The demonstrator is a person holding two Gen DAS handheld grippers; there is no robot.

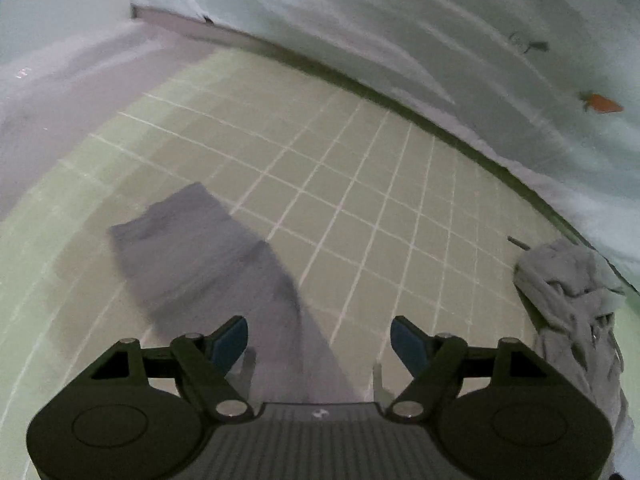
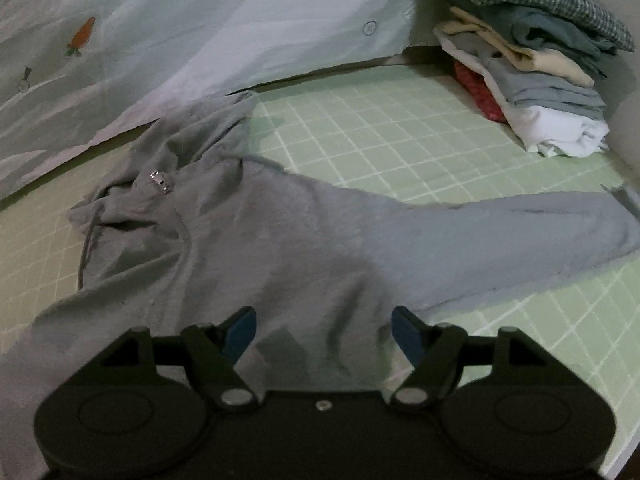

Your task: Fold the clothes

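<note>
Right wrist view shows one grey zip hoodie (image 2: 256,240) spread flat on the green gridded mat (image 2: 400,136), hood toward the pale sheet (image 2: 200,12) behind it, one sleeve (image 2: 520,236) stretched out to the right. The right tool (image 2: 323,332) hangs over the hoodie's lower body with its two blue-tipped fingers (image 2: 240,332) wide apart, clamping nothing. At the far right corner stands one stack of folded clothes (image 2: 532,68) — a checked piece on top, white at the bottom, something red tucked at its side. Two small motifs show on the sheet: an orange carrot (image 2: 82,36) and a grey ring-like mark.

Left wrist view has no stack. It shows the other sleeve (image 1: 208,264) lying flat on the mat (image 1: 360,184), blurred, running under the left tool (image 1: 319,340) — its fingers are likewise spread, gripping nothing. The bunched hood (image 1: 568,280) sits at the right edge, against the sheet (image 1: 400,20).
</note>
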